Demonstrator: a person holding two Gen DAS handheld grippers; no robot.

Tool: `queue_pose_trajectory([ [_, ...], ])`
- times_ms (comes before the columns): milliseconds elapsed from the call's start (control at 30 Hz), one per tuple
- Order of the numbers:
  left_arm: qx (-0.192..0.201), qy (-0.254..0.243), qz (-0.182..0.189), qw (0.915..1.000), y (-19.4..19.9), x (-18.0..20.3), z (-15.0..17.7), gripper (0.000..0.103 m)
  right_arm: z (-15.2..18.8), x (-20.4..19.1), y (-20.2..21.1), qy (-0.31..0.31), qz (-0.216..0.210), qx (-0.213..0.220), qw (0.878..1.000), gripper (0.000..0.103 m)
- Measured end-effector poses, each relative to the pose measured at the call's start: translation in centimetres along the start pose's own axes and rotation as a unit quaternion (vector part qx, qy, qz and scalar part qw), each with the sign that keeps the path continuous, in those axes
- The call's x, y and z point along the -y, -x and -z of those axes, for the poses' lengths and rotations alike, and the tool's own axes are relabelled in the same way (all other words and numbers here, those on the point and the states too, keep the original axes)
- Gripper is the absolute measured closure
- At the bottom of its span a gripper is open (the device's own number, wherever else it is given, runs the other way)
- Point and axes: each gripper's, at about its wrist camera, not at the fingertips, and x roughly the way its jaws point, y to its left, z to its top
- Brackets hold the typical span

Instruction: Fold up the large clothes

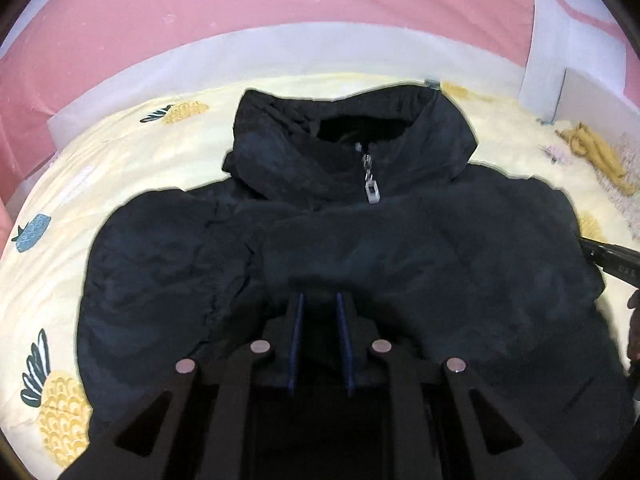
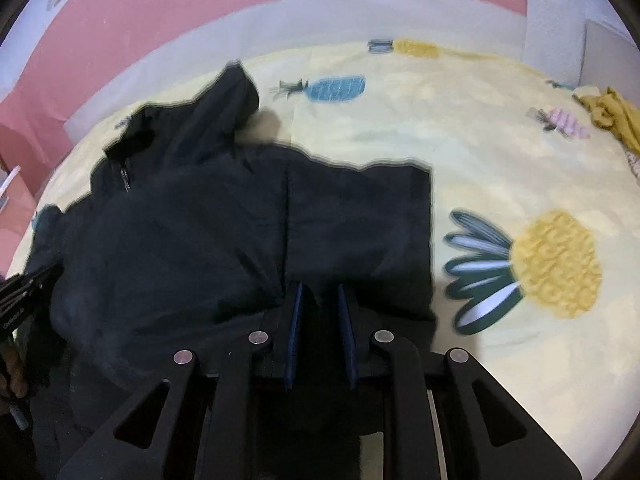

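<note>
The left gripper (image 1: 320, 300) jaws pinch the crinkly black jacket (image 1: 440, 260); the right gripper (image 2: 320, 292) jaws pinch its hem; it lies on a soft yellow bed (image 2: 460, 140).

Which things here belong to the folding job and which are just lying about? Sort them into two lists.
Job:
- black jacket
- left gripper, closed on the jacket's near edge
- right gripper, closed on the near edge too

Lying about:
- mustard-yellow cloth
- small pink item
- pineapple-print bedsheet, only the work surface
</note>
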Motion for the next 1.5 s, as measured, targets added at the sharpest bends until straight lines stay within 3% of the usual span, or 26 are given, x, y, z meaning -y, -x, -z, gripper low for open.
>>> queue_pose_trajectory([
  [100, 0.030, 0.017, 0.013, 0.9993, 2.0, -0.5, -1.6, 0.079, -1.6, -0.1, 2.3, 0.000, -0.016, 0.038, 0.999, 0.085],
  [200, 0.045, 0.018, 0.003, 0.9988, 1.5, -0.1, -3.5, 0.069, -3.2, -0.9, 1.2, 0.010, -0.020, 0.032, 0.999, 0.085],
  [333, -0.009, 0.019, -0.010, 0.9997, -3.6, -0.1, -3.5, 0.069, -3.6, -1.5, -3.3, 0.008, -0.011, -0.015, 1.000, 0.085],
  [567, -0.007, 0.017, 0.002, 0.9998, -5.8, -0.4, -2.2, 0.067, -2.4, -2.3, -5.0, 0.029, 0.010, -0.015, 0.999, 0.085],
  [700, -0.009, 0.026, 0.002, 0.9996, -3.4, -1.0, -3.1, 0.067, -3.0, -2.5, -2.5, 0.029, 0.021, -0.008, 0.999, 0.085],
  [800, 0.025, 0.025, 0.024, 0.9991, 0.6, -1.2, -2.7, 0.068, -2.3, -3.1, 1.9, 0.025, -0.015, 0.029, 0.999, 0.085],
  [900, 0.042, 0.009, 0.040, 0.9982, 2.9, -0.9, -1.1, 0.067, -0.6, -4.8, 3.3, 0.048, -0.041, 0.030, 0.998, 0.085],
  [1067, -0.025, 0.013, 0.030, 0.9992, -0.9, -0.9, 1.2, 0.064, 1.7, -6.7, -0.5, 0.065, -0.033, -0.028, 0.997, 0.085],
  [1267, -0.026, 0.027, 0.031, 0.9988, 0.2, -1.2, 1.3, 0.064, 1.5, -7.1, 0.4, 0.054, -0.015, -0.027, 0.998, 0.084],
  [1333, -0.025, 0.035, 0.039, 0.9983, 1.5, -1.4, 1.8, 0.065, 1.4, -7.4, 1.7, 0.046, -0.030, -0.021, 0.998, 0.075],
  [1400, -0.018, 0.037, 0.049, 0.9980, 3.2, -1.5, 1.8, 0.065, 1.2, -8.1, 3.7, 0.036, -0.059, -0.013, 0.998, 0.057],
  [1500, 0.000, 0.032, 0.059, 0.9977, 6.1, -1.6, 1.6, 0.060, 0.8, -9.8, 6.5, 0.045, -0.086, 0.008, 0.995, 0.056],
])
